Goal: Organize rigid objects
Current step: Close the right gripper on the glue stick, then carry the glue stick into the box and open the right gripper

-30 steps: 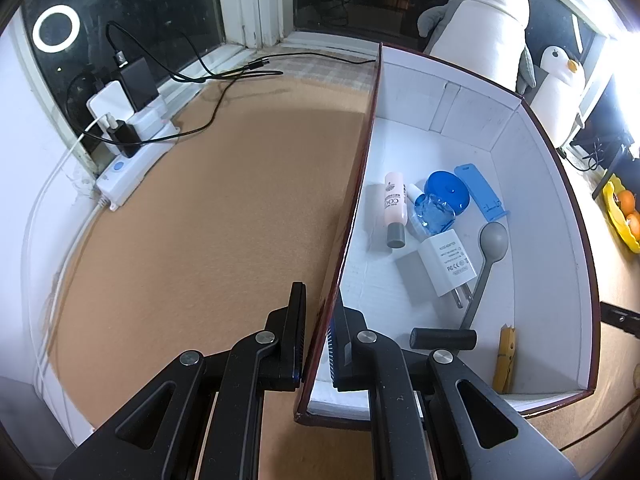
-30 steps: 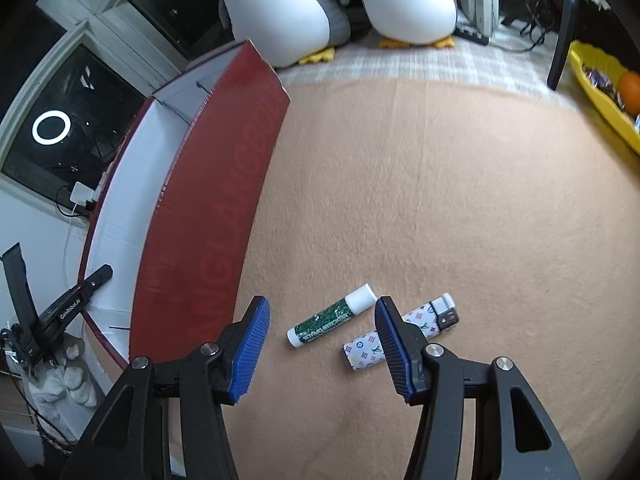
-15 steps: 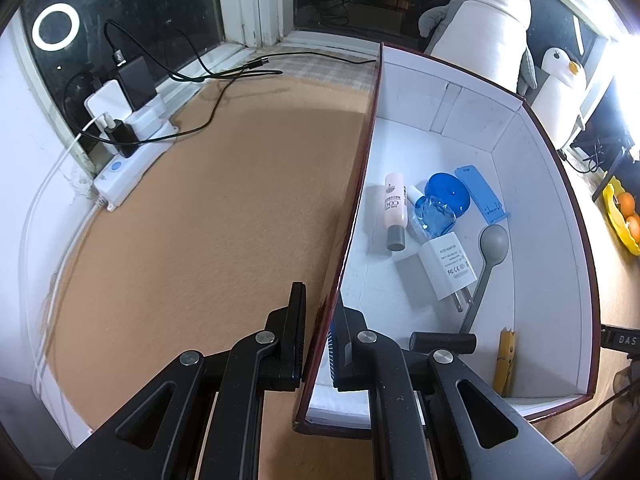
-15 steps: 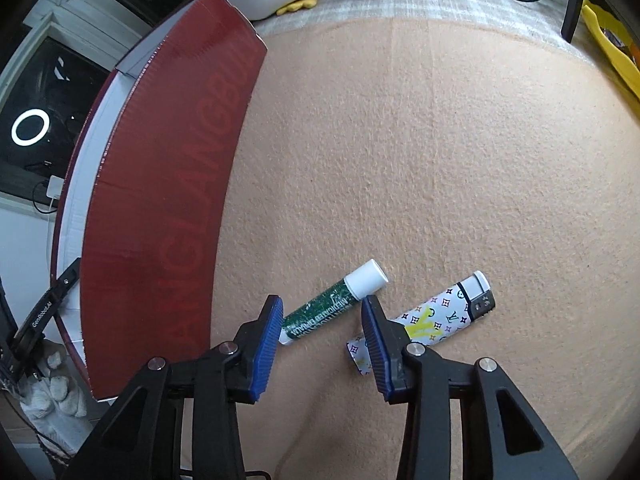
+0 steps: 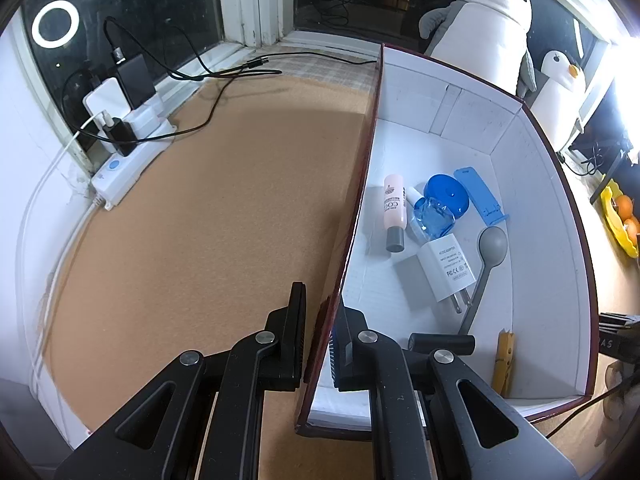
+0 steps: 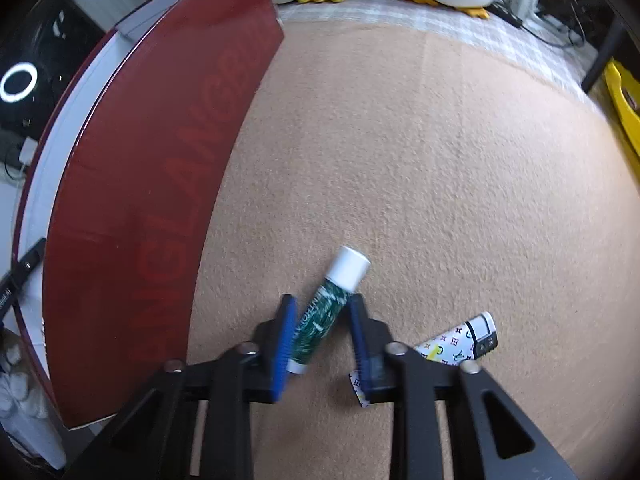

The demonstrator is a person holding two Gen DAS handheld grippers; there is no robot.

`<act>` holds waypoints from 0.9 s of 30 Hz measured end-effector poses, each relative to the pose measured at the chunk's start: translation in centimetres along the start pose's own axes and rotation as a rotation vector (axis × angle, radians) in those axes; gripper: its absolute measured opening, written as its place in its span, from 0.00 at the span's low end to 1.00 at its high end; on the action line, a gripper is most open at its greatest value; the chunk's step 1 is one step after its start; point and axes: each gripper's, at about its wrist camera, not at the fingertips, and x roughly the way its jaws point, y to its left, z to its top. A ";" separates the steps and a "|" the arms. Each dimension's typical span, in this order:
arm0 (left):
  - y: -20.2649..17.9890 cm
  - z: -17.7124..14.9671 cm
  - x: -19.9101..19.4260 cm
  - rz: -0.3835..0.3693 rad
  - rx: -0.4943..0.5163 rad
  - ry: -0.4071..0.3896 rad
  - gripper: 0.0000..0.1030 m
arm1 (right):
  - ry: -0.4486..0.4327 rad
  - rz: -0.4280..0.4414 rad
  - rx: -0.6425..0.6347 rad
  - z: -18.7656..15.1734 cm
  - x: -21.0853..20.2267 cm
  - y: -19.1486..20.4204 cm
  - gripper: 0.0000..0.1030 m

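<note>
My left gripper (image 5: 320, 312) is shut on the left wall of the red box (image 5: 362, 184), white inside. In the box lie a pink tube (image 5: 393, 212), a blue bottle (image 5: 438, 208), a blue clip (image 5: 480, 194), a white charger (image 5: 446, 266), a grey spoon (image 5: 486, 264), a black cylinder (image 5: 440, 342) and a yellow peg (image 5: 503, 362). My right gripper (image 6: 322, 310) is shut on the green lip balm tube (image 6: 328, 308) with a white cap. A patterned lighter (image 6: 456, 346) lies on the mat just right of it.
The box's red outer wall (image 6: 152, 184) stands left of the right gripper. A power strip with chargers and cables (image 5: 120, 136) lies at the window. Plush penguins (image 5: 484, 24) stand behind the box. A yellow fruit tray (image 5: 618, 220) is at the far right.
My right gripper moved down and forward over the lip balm and closed its jaws around it; the tube now tilts between them. The left gripper and box have not moved.
</note>
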 end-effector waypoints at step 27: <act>0.0 0.4 0.3 0.000 0.010 -0.004 0.08 | -0.288 0.126 -0.155 7.2 -9.7 5.8 0.13</act>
